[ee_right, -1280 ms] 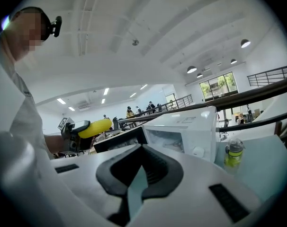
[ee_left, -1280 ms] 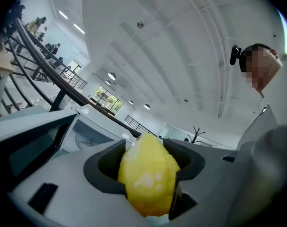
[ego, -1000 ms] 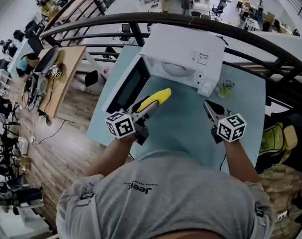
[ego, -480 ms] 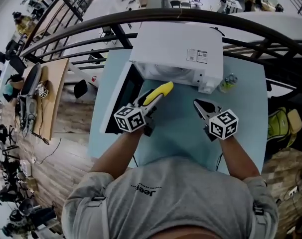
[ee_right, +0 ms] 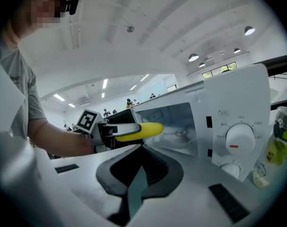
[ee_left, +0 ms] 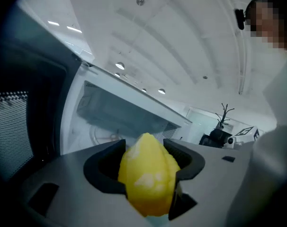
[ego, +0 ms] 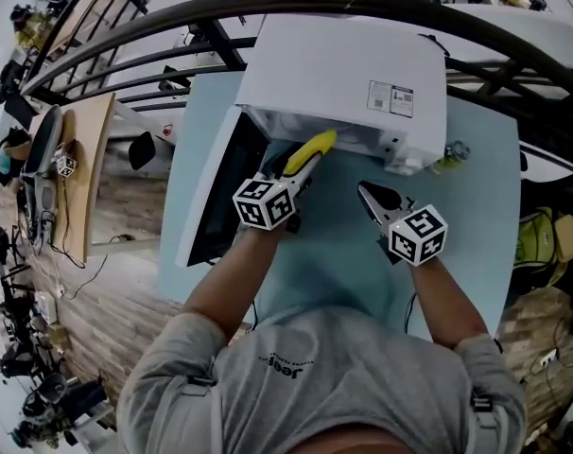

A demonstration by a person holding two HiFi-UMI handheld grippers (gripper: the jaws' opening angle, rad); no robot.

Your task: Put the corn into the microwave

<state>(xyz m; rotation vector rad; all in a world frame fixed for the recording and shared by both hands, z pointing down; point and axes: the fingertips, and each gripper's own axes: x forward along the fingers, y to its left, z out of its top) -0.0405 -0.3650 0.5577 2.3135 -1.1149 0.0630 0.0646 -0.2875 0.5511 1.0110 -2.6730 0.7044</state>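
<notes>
A yellow corn cob (ego: 312, 149) is clamped lengthwise in my left gripper (ego: 301, 165), its tip at the mouth of the white microwave (ego: 348, 69). In the left gripper view the corn (ee_left: 146, 181) fills the gap between the jaws, and the lit cavity with its glass turntable (ee_left: 103, 134) lies straight ahead. The right gripper (ego: 366, 192) hovers over the table to the right, shut and holding nothing. From the right gripper view I see the corn (ee_right: 139, 131) pointing into the microwave (ee_right: 228, 122).
The microwave door (ego: 216, 201) stands swung open to the left, beside my left gripper. A small green bottle (ego: 449, 156) stands right of the microwave on the pale blue table (ego: 343, 253). A dark curved railing (ego: 173, 22) runs behind.
Both grippers have moved forward and lower toward the microwave. The corn's tip has gone from over the table to the cavity opening.
</notes>
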